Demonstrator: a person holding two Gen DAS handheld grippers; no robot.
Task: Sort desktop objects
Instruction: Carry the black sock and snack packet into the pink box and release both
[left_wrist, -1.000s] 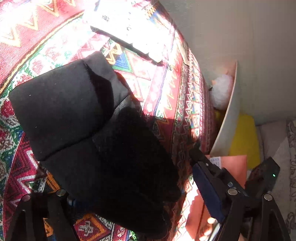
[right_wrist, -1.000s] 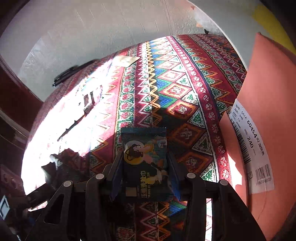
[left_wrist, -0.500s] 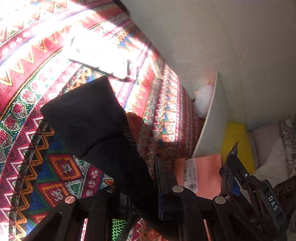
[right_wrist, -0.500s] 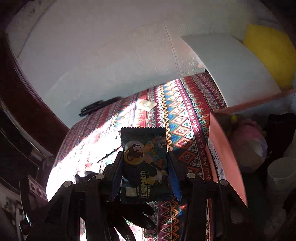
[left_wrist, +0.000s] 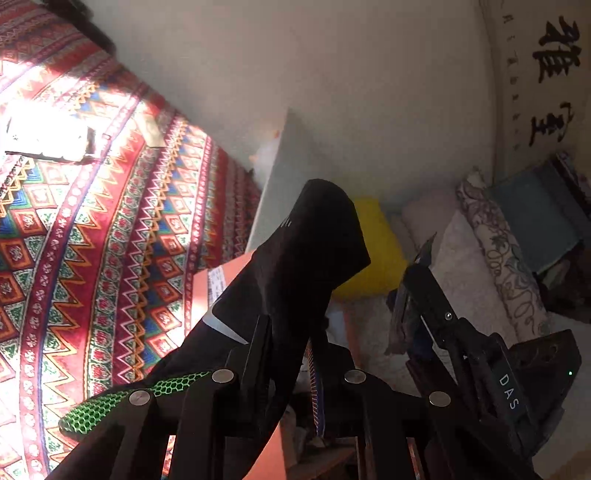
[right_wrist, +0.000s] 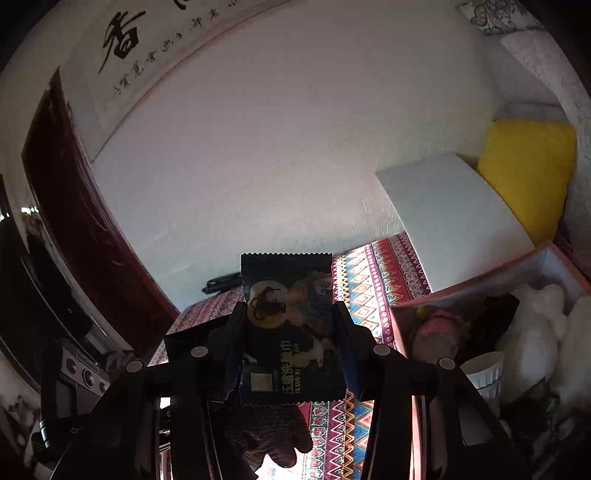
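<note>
Both tongs loaded, lifted off the patterned cloth

Currently the left gripper is clenched on a floppy black fabric piece, which sticks up and forward past the tips, clear of the red, blue and green zigzag-patterned tablecloth off to its left. A green honeycomb-textured patch sits by the left finger (part of the fabric or not, cannot tell). Ahead and right: a yellow cushion.

The right gripper is clamped on a dark rectangular foil sachet with a cartoon print, upright between the fingers, above the tablecloth. To its right an open orange-walled cardboard box holds a pink plush toy, a white fluffy toy and a white ribbed cup. A black pen lies beyond the tips by the wall.
</note>
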